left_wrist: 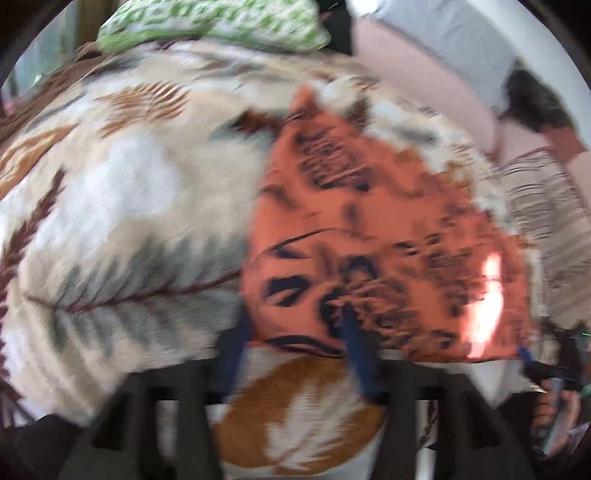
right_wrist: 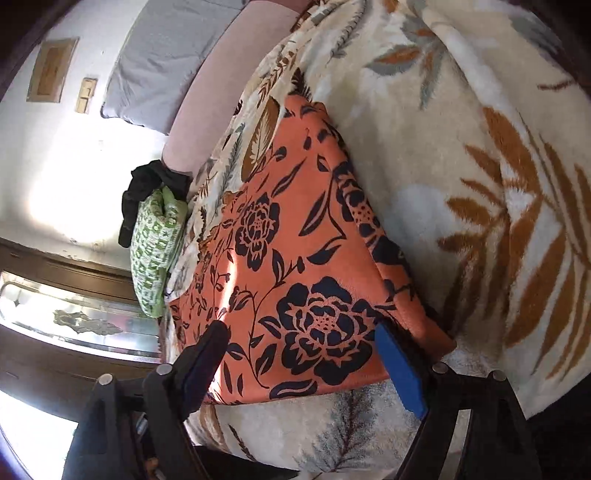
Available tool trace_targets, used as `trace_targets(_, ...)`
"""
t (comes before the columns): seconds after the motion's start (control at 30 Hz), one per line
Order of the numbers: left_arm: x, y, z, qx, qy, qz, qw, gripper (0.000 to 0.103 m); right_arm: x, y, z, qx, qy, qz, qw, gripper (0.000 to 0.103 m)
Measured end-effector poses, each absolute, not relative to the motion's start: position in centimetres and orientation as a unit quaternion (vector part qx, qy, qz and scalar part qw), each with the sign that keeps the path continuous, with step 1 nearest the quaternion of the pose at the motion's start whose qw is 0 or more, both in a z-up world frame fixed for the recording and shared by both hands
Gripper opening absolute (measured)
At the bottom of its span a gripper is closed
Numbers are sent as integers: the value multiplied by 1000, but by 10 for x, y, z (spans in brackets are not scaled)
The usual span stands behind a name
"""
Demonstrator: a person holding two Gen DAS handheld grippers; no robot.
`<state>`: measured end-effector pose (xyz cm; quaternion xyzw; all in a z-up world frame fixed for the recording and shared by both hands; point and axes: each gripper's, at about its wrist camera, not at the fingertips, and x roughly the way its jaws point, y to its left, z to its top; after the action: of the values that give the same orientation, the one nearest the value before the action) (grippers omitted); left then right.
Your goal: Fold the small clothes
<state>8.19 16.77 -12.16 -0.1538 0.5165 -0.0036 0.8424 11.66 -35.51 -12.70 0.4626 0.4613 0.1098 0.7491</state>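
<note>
An orange cloth with a dark floral print lies folded flat on a cream leaf-patterned blanket. It also shows in the blurred left wrist view. My right gripper is open, its fingers either side of the cloth's near edge, just above it. My left gripper is open at the cloth's near left corner; one blue finger lies over the cloth edge, the other beside it. The right gripper shows at the cloth's far corner in the left view.
A green patterned folded garment and a black garment lie at the blanket's far end; the green one also shows in the left view. A grey pillow and pink sheet lie beyond. A wooden cabinet with glass stands beside the bed.
</note>
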Motion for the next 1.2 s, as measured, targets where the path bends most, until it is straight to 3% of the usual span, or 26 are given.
trace_targets(0.2, 72, 169, -80, -136, 469, -1, 872, 28, 112, -365, -128, 469, 458, 117, 746, 84)
trace_targets(0.27, 74, 158, -64, -122, 449, -11, 885, 41, 112, -366, -127, 472, 459, 117, 744, 84)
trace_targets(0.33, 82, 140, -50, -103, 427, -27, 898, 62, 112, -364, -122, 469, 464, 110, 743, 84)
trace_targets(0.37, 91, 129, -46, -88, 420, -38, 903, 64, 114, -361, -115, 466, 466, 110, 744, 85)
trace_targets(0.6, 168, 60, -67, -44, 449, -85, 888, 64, 201, -323, -55, 438, 454, 224, 743, 85)
trace_targets(0.73, 192, 48, -111, -16, 504, -56, 862, 64, 272, -300, -94, 473, 516, 255, 667, 85)
trace_targets(0.8, 189, 42, -113, 7, 487, -57, 871, 66, 295, -302, -114, 419, 541, 198, 702, 85)
trace_targets(0.87, 187, 38, -110, 21, 487, -61, 871, 67, 304, -329, -134, 484, 511, 157, 693, 74)
trace_targets(0.9, 185, 40, -110, 19, 484, -65, 872, 67, 301, -338, -131, 513, 495, 147, 686, 74)
trace_targets(1.0, 184, 44, -116, 20, 477, -74, 876, 69, 305, -335, -99, 447, 462, 176, 745, 77)
trace_targets(1.07, 182, 45, -115, 22, 474, -76, 877, 69, 315, -346, -114, 417, 487, 122, 758, 77)
trace_targets(1.13, 178, 47, -111, 18, 479, -75, 874, 69, 316, -371, -138, 475, 484, 103, 728, 65)
trace_targets(1.2, 172, 51, -104, 7, 475, -70, 877, 69, 300, -373, -115, 461, 460, 94, 753, 68)
